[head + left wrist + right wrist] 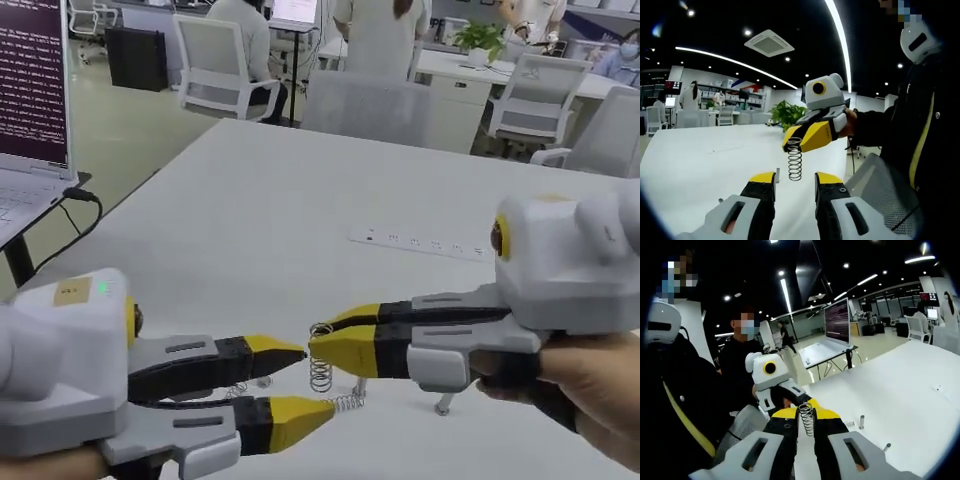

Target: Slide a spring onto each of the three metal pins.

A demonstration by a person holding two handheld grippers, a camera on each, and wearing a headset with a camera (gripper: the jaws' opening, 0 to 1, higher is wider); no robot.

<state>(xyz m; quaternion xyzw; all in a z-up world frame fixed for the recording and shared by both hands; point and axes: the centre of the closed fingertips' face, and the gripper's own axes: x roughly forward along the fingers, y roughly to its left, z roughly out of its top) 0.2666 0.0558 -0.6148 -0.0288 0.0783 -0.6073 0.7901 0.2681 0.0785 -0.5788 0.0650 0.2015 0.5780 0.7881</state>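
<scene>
1. Progress looks early. None of the pins I can make out carries a spring, so I judge that all three are left to do.
2. Clamped in the right gripper is a spring, held by its top coils. It hangs upright just above the table, close beside a near pin.
3. Jaws on the left gripper stand apart and hold nothing, with their tips facing the hanging spring.
4. On its side on the table lies a second spring, at the tip of the left gripper's lower jaw. I cannot tell whether they touch.
5. Below the right gripper's body stands a far pin, bare.
6. Both springs are thin bright wire in open coils. The pins are short, dull metal posts. The table is smooth matte white, and the gripper tips are yellow wedges on black jaws.
</scene>
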